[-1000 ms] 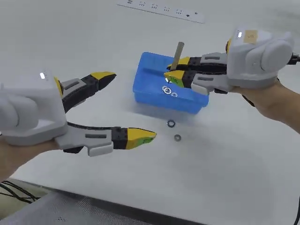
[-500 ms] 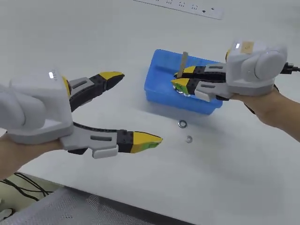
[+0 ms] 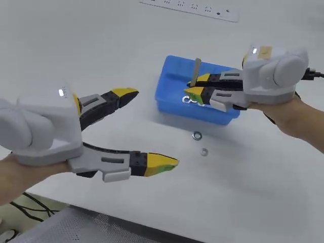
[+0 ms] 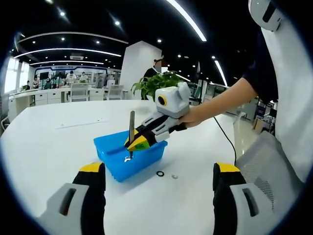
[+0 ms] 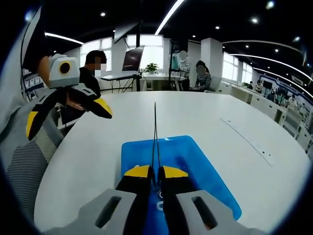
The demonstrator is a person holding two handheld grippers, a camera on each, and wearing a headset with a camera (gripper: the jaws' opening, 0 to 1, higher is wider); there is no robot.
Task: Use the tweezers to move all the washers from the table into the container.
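Well, two washers [image 3: 197,135] lie just beside the box [image 3: 174,105], surely light, hard and slippery, so pinch one rim with the tweezers [image 3: 195,71] that the right gripper [image 3: 195,92] squeezes, while the left gripper [image 3: 150,127] gapes empty.

container [image 3: 192,112] blue | table [image 3: 76,50] white | tweezers [image 3: 196,68] grey | left tool [image 3: 154,126] tips yellow

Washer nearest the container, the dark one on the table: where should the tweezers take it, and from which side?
Probably the rim of the washer, one tip of the tweezers through its hole, one outside, coming down from above. It lies flat on the table, so no edge stands up to pinch. Favour the side away from the container.
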